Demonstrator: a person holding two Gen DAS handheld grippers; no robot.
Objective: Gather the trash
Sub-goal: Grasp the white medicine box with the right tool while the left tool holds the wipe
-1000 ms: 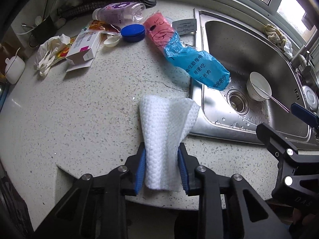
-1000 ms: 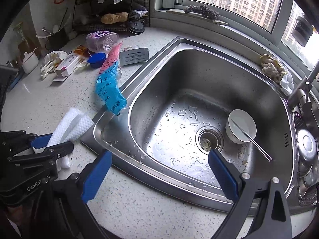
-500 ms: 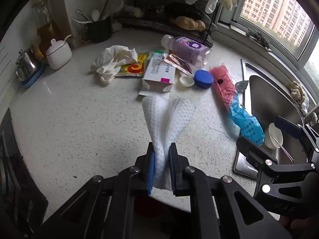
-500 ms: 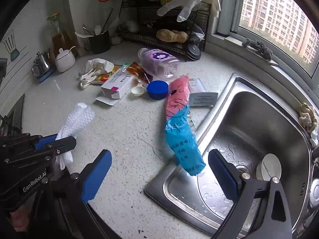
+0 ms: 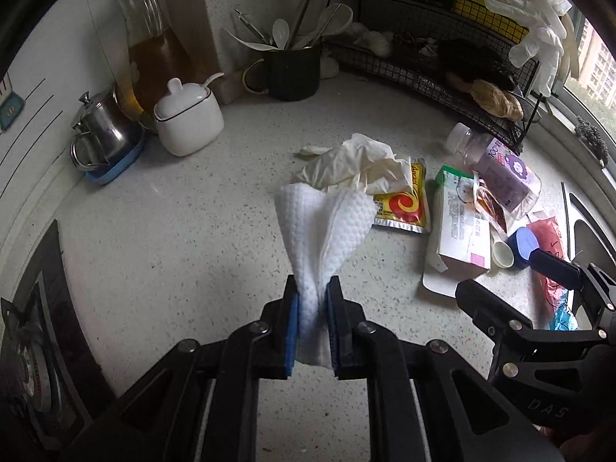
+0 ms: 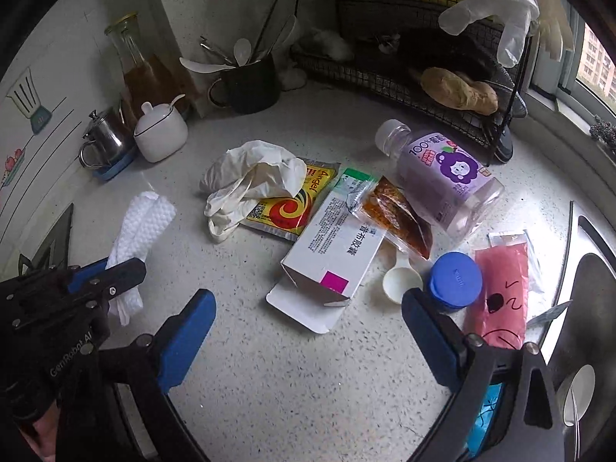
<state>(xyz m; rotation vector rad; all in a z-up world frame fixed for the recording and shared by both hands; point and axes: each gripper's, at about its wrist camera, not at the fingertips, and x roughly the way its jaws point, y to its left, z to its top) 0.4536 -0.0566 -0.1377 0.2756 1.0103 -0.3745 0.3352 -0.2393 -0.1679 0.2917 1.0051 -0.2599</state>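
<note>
Trash: white wipe [image 5: 321, 238] was pinched between left gripper [image 5: 312, 331] fingers, held above the desk [image 5: 184, 238]. Right gripper [image 6: 308, 342] fingers were spread, empty, over the carton [image 6: 331, 258]. Risk: limp wipe could slip out; blue cap [image 6: 456, 281] and scoop [image 6: 402, 279] crowded the carton.

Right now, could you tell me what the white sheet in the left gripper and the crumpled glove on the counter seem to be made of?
White sheet: probably nonwoven paper or fabric towel, matte, with a dimpled embossed texture and soft folds. Crumpled glove: likely thin latex or vinyl, cream-coloured with a slight sheen and limp, wrinkled fingers.
</note>
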